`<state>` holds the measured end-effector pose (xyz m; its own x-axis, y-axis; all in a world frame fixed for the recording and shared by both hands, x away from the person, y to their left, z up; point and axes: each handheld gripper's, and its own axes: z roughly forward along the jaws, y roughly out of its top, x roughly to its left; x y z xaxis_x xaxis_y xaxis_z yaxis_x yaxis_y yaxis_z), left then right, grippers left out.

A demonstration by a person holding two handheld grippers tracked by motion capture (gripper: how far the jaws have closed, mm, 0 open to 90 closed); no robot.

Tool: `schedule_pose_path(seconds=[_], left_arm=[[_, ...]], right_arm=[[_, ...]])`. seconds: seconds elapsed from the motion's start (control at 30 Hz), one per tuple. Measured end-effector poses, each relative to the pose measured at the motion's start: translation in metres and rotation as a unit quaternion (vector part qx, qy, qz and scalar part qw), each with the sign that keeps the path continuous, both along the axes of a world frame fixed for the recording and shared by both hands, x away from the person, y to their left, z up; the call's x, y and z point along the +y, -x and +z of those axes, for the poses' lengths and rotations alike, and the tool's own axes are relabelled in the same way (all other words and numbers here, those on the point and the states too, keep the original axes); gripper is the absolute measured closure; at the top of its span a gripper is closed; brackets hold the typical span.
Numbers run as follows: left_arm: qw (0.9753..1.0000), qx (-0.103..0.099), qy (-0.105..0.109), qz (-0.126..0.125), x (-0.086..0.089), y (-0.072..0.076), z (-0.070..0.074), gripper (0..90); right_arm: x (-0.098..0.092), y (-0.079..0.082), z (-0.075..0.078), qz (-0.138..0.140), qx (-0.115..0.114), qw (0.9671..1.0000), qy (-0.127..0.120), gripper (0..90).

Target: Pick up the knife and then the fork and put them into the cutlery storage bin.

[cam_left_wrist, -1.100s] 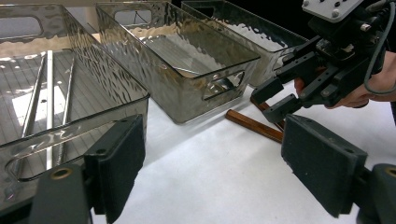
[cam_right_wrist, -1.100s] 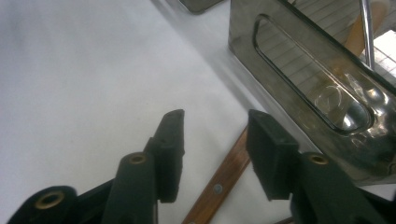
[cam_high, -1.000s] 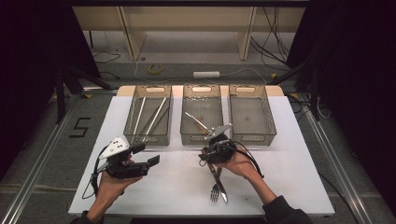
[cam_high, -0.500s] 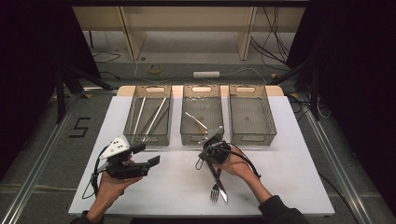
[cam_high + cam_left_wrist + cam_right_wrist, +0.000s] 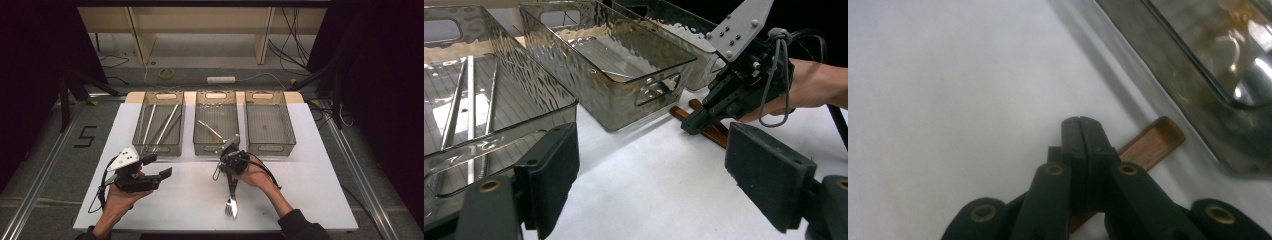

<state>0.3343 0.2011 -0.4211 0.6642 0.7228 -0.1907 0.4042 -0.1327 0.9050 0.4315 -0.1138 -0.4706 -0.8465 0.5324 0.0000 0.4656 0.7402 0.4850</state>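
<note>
A white desk (image 5: 320, 190) stands in a dim room with a grey floor, dark curtains at both sides and cables lying beyond its far edge. Three clear plastic bins sit in a row along the far part of the desk. Taking the middle bin (image 5: 216, 125) as the landmark: the bin on its left (image 5: 159, 124) holds several long metal rods, the bin on its right (image 5: 270, 125) looks bare, and the middle bin itself holds a single utensil lying at a slant.

Just in front of the middle bin's near wall lies a fork (image 5: 231, 200) with a wooden handle, its tines pointing toward the person and its handle end close to the bin. In the left gripper view two wooden handles (image 5: 704, 125) lie side by side there, just beside the bin.

The right hand-held gripper (image 5: 231, 161) is held low over that handle end, right by the middle bin's near wall. In the right gripper view its jaws are pressed together with nothing between the tips, and the wooden handle (image 5: 1153, 142) lies under and just beyond them; whether they touch it cannot be told.

The left hand-held gripper (image 5: 159, 172) is held above the desk, left of and nearer the person than the middle bin, in front of the left bin. Its jaws are spread wide and hold nothing.
</note>
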Motion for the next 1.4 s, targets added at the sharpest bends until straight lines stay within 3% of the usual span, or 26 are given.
schedule_pose_path(seconds=[0.33,0.57,1.03,1.4], left_arm=[[1.0000,0.000,-0.001,-0.001,-0.001,0.001,0.000,21.2],[1.0000,0.002,-0.001,0.000,-0.001,0.000,0.000,21.2],[1.0000,0.002,-0.005,-0.003,-0.002,0.000,0.000,21.2],[1.0000,0.001,-0.006,-0.003,-0.002,0.001,0.000,21.2]], right_arm=[[-0.015,0.004,0.004,-0.041,0.019,0.9987,0.024,90.0],[-0.031,0.011,0.007,-0.055,0.026,0.9969,0.050,90.0],[-0.071,0.032,0.009,-0.067,0.052,0.9954,0.043,90.0],[-0.089,0.055,0.009,-0.075,0.061,0.9943,0.046,90.0]])
